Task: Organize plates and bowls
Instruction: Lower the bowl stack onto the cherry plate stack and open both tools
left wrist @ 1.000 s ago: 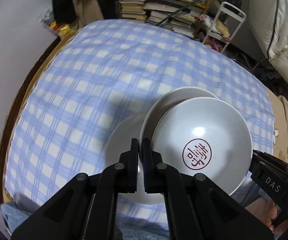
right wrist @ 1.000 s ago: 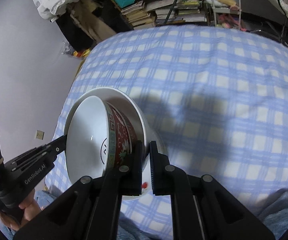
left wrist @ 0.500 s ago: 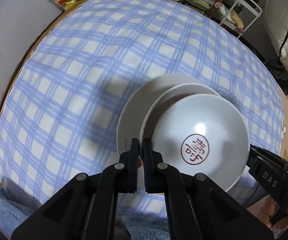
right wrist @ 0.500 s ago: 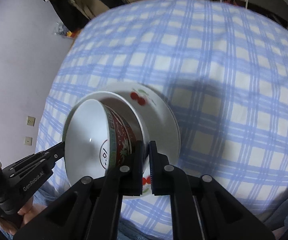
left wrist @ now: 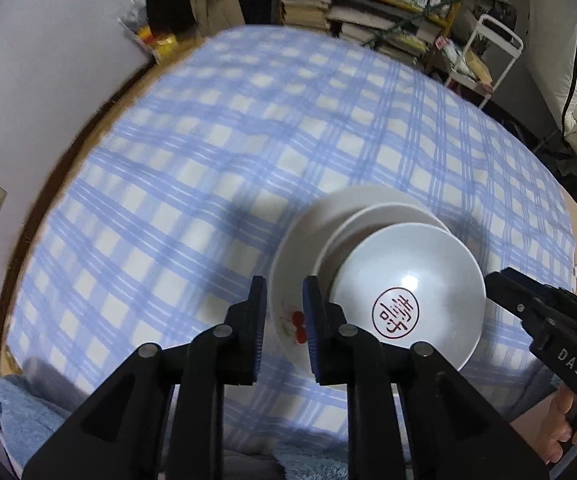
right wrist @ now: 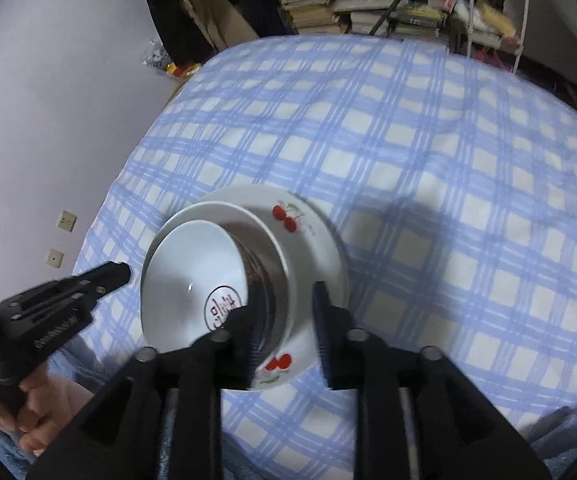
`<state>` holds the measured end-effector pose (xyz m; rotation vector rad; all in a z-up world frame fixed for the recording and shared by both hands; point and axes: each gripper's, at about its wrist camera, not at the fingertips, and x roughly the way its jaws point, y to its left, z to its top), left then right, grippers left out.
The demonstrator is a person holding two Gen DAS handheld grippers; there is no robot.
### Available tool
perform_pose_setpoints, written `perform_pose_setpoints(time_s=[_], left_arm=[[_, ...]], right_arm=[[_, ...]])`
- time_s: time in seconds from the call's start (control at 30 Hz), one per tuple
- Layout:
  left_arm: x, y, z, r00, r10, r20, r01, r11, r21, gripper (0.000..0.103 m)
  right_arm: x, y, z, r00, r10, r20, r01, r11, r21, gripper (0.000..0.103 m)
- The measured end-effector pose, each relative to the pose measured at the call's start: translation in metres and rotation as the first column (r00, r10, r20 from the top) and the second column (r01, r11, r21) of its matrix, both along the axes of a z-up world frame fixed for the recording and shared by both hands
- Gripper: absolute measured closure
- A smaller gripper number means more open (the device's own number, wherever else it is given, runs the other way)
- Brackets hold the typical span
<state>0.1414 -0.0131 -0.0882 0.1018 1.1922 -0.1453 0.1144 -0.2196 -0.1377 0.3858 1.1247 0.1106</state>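
Observation:
A stack of dishes rests on the blue checked cloth. At the bottom is a white cherry plate, also in the right wrist view. On it sits a smaller white dish, and in that a bowl with a red seal mark, red-patterned outside. My left gripper is open, its fingers either side of the plate's near rim. My right gripper is open at the stack's opposite side.
The cloth-covered surface ends at a purple wall on the left. Shelves of books and a white cart stand beyond its far edge. A blue towel lies at the near edge.
Both grippers were shut on the stack's rims and have opened. The stack has come down onto the cloth and the grippers have drawn back a little.

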Motion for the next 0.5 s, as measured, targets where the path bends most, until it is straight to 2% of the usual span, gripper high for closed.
perform_pose_setpoints(time_s=[0.1, 0.23, 0.3, 0.4, 0.5], left_arm=[[-0.010, 0.003, 0.011, 0.999, -0.002, 0.049, 0.001, 0.999, 0.034, 0.078], [-0.023, 0.007, 0.022, 0.995, -0.004, 0.103, -0.003, 0.998, 0.063, 0.065], [-0.031, 0.009, 0.028, 0.992, 0.007, 0.129, -0.017, 0.997, 0.080, 0.061], [-0.043, 0.015, 0.039, 0.984, 0.019, 0.178, -0.036, 0.995, 0.092, 0.060], [-0.055, 0.021, 0.050, 0.973, 0.024, 0.231, -0.048, 0.994, 0.100, 0.045]], right_arm=[[-0.011, -0.006, 0.011, 0.999, 0.000, 0.047, -0.002, 0.999, 0.046, 0.054], [-0.024, -0.002, 0.029, 0.992, 0.005, 0.128, -0.005, 1.000, 0.005, 0.047], [-0.034, -0.002, 0.041, 0.982, -0.008, 0.188, 0.009, 1.000, -0.006, 0.045], [-0.051, -0.003, 0.059, 0.962, -0.021, 0.273, 0.027, 0.999, -0.019, 0.036], [-0.066, -0.001, 0.076, 0.943, -0.012, 0.333, 0.032, 0.998, -0.054, 0.029]])
